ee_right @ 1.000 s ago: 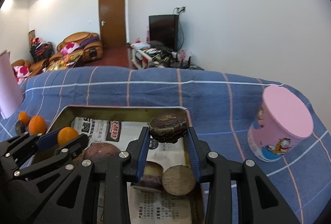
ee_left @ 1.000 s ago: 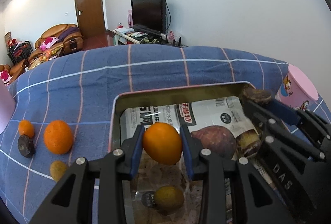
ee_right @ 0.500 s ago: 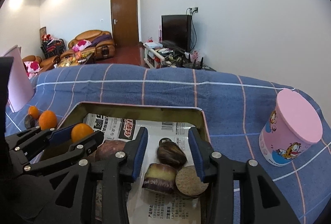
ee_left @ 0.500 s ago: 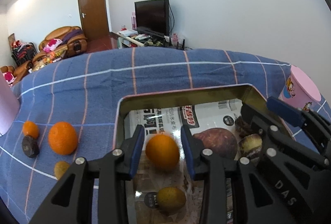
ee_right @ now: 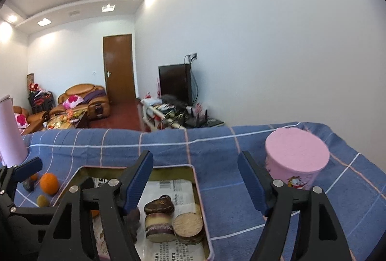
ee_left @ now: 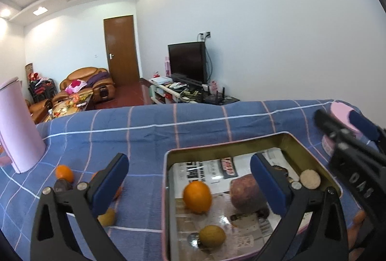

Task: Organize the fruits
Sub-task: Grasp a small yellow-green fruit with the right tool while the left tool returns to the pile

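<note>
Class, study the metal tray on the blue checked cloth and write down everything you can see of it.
The tray is a shallow rectangular tin with rounded corners, dull gold inside and a pinkish outer rim. It sits flat on the checked cloth and is lined with printed paper. Inside lie an orange, a small yellow-green fruit, a reddish-brown fruit and cut brown pieces. Nothing grips it.

Your left gripper (ee_left: 189,175) was opening with nothing between its jaws, above the tin (ee_left: 301,144) holding an orange (ee_left: 197,196).
</note>
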{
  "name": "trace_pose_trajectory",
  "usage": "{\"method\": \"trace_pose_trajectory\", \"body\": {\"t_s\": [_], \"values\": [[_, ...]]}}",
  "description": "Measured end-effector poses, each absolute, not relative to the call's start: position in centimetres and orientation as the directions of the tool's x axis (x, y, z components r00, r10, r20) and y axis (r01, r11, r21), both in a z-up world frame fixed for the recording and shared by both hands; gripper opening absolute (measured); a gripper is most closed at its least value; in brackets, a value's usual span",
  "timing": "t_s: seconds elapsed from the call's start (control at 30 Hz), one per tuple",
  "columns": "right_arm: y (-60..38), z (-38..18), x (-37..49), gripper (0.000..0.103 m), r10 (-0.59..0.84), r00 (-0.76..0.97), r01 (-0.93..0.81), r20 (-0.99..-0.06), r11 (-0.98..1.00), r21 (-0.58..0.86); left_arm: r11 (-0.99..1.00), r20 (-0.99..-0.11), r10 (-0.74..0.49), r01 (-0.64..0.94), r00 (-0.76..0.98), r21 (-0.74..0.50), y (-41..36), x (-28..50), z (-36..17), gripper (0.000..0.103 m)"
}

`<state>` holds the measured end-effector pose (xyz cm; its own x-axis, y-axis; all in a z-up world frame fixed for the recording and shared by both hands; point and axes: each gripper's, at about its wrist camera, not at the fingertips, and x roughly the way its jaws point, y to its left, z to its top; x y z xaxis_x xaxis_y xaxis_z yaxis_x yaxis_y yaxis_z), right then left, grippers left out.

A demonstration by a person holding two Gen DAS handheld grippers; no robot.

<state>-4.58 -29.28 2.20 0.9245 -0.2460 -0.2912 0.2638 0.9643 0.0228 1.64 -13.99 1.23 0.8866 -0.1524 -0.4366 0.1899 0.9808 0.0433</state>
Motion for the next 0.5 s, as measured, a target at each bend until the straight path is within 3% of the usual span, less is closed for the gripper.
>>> {"method": "trace_pose_trajectory", "body": {"t_s": [0.07,0.2,0.5], "values": [[-29.5,2.6,-5.2,0.075,-0.262,0.931,0.278,-0.254,0.960,0.026,0.986,-0.428,-0.133,0.164,0.894,0.036,-13.2,1.7,1.3,0.103],[-29.4,2.8,-6.2,0.091,-0.298,0.936,0.307,-0.189,0.951,0.022,0.993,-0.397,-0.088,0.113,0.914,0.042,-11.9,1.5,1.5,0.103],[-30.0,2.6,-6.0,0.091,-0.332,0.905,0.357,-0.267,0.933,0.051,0.995,-0.426,-0.075,0.096,0.901,0.028,-10.4,1.6,0.9,0.103]]}}
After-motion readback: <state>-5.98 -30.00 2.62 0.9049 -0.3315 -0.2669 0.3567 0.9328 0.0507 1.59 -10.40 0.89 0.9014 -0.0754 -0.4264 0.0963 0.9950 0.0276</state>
